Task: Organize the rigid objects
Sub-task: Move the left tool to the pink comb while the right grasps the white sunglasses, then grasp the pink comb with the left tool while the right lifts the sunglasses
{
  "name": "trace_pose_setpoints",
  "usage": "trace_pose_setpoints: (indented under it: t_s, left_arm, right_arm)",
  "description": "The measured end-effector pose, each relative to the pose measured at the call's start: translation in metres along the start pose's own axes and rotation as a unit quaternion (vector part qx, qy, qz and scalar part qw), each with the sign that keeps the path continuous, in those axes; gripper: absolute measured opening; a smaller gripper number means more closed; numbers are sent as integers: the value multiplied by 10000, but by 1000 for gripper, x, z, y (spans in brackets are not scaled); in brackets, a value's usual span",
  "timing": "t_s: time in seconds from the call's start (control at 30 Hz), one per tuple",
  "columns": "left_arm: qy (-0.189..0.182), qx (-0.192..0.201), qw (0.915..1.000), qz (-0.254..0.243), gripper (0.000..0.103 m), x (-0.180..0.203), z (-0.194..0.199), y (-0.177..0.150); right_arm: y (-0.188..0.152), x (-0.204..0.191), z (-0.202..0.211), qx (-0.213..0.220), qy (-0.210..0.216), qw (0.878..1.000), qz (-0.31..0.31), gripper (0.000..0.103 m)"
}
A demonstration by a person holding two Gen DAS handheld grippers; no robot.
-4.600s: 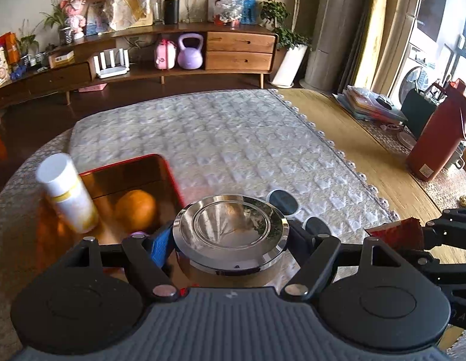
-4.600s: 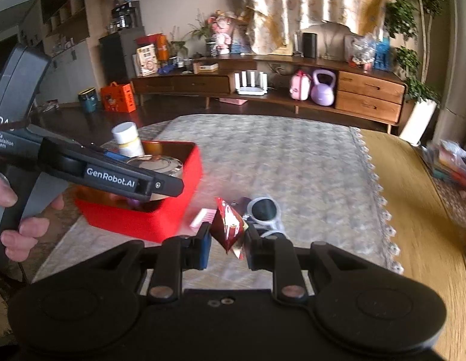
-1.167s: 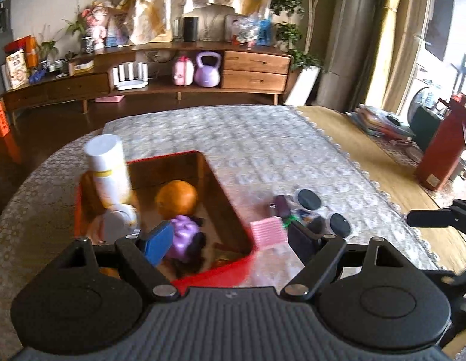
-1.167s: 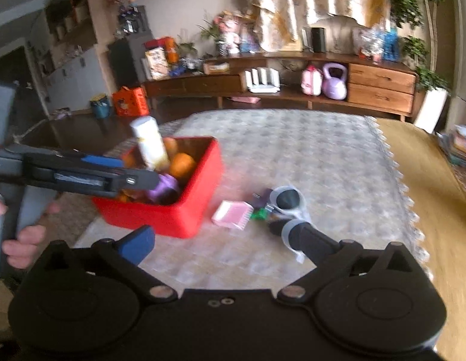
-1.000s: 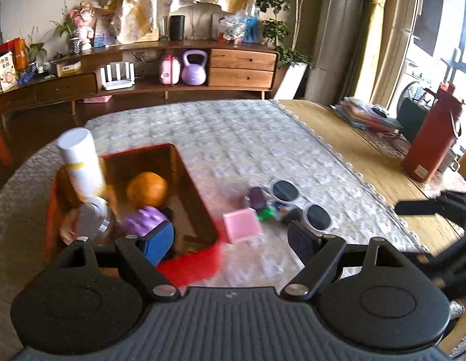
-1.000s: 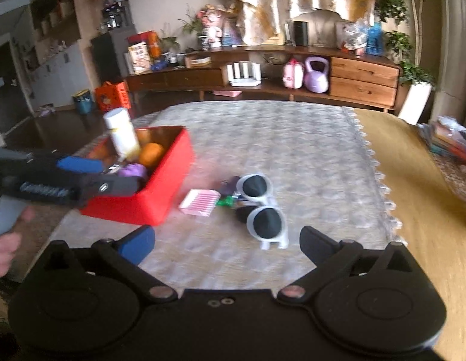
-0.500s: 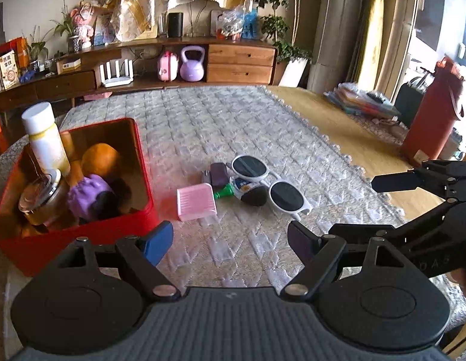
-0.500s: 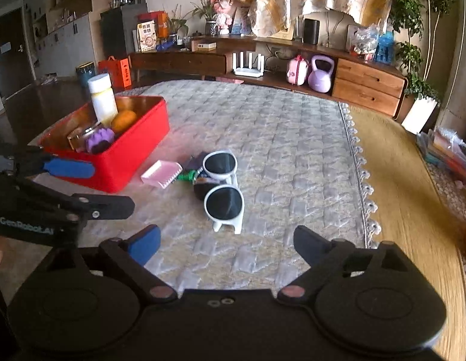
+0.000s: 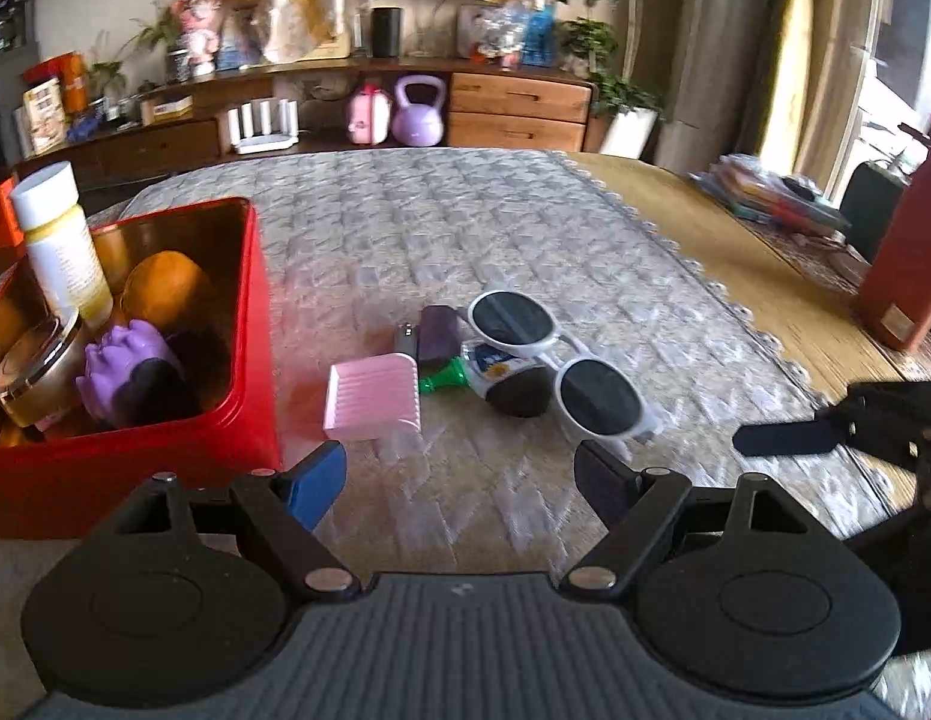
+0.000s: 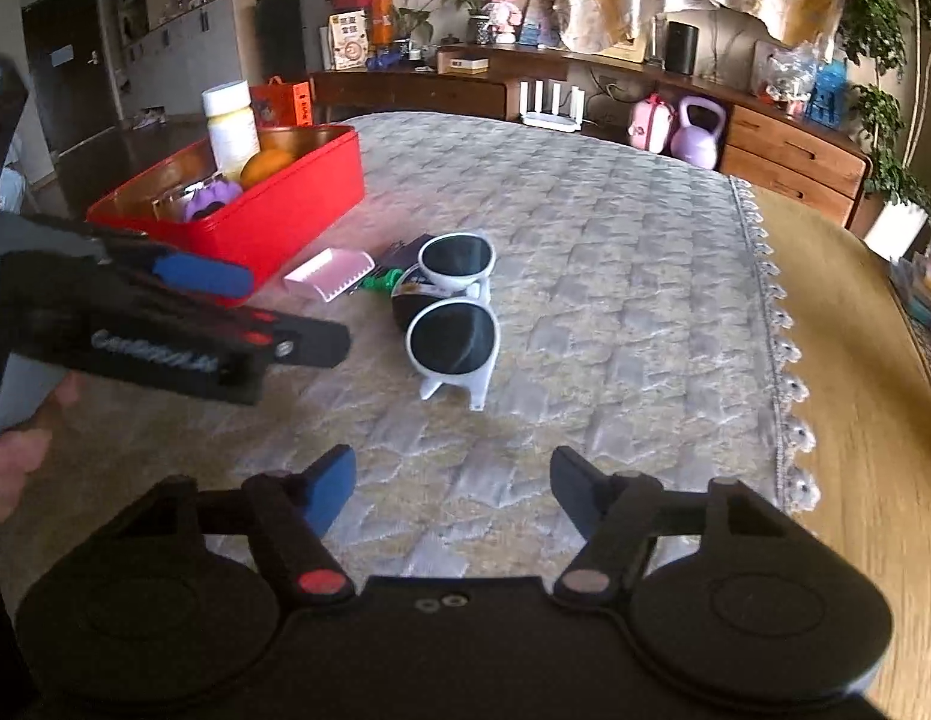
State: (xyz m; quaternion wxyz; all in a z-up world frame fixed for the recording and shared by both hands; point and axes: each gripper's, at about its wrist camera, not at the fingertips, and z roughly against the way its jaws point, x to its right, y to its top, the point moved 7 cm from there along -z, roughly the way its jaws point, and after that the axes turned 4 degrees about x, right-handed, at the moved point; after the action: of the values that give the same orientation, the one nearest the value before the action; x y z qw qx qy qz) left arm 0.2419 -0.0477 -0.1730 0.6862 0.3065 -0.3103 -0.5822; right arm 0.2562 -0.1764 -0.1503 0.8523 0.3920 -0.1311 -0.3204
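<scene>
A red box (image 9: 249,324) (image 10: 297,192) at the table's left holds a white bottle (image 9: 60,240), an orange (image 9: 165,285), a purple toy (image 9: 129,366) and a metal tin (image 9: 33,372). Beside it on the quilted cloth lie a pink comb (image 9: 372,399) (image 10: 330,273), white sunglasses (image 9: 555,360) (image 10: 456,312), a small green-capped bottle (image 9: 489,369) and a dark purple piece (image 9: 438,336). My left gripper (image 9: 459,477) is open and empty, just short of the comb. My right gripper (image 10: 453,489) is open and empty, short of the sunglasses.
The quilted cloth (image 10: 615,252) covers a wooden table (image 10: 855,360). A red flask (image 9: 903,252) stands at the right edge, with books (image 9: 765,198) behind it. A sideboard (image 9: 513,102) with a purple kettlebell (image 9: 417,111) stands across the room.
Earlier my left gripper held the metal tin and my right a red packet; both now hold nothing, and the tin is in the box. Both grippers have drawn back toward the loose objects.
</scene>
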Motion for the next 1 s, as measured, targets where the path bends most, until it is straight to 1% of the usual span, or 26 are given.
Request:
trace_pose_setpoints:
  t_s: [0.1,0.27,0.3,0.43,0.47,0.57,0.6,0.7,0.83,0.97,1.0]
  left_arm:
    - [187,88,9997,90,83,-3,-6,2]
    - [300,145,9992,217,83,-13,-16,3]
    - [328,147,9990,247,81,-15,-17,3]
    - [229,178,9993,244,81,-18,-19,2]
    - [222,194,9993,234,79,-18,-18,2]
    - [297,199,9990,268,68,-23,-20,1]
    - [316,169,9989,303,66,-25,-21,1]
    - [337,133,9985,413,66,-32,-26,1]
    - [378,140,9983,409,66,-38,-32,5]
    - [438,146,9986,275,66,-37,-37,8]
    - [460,150,9986,224,64,-37,-37,7]
  right_arm:
    - [1,-4,-8,40,14,9999,127,59]
    - [10,-6,-18,172,51,9998,131,54]
    - [12,-6,-20,193,71,9997,126,54]
    - [16,-8,-25,223,80,9996,148,53]
    - [17,-8,-26,230,60,9996,148,52]
    - [19,-6,-29,266,9,9996,109,51]
    - [20,-6,-30,277,-10,9996,97,51]
    - [22,-5,-34,323,-47,9995,54,49]
    - [27,-3,-39,372,-105,9993,-22,46]
    - [31,-3,-43,408,-193,9989,-86,41]
    - [32,-3,-44,415,-212,9989,-100,41]
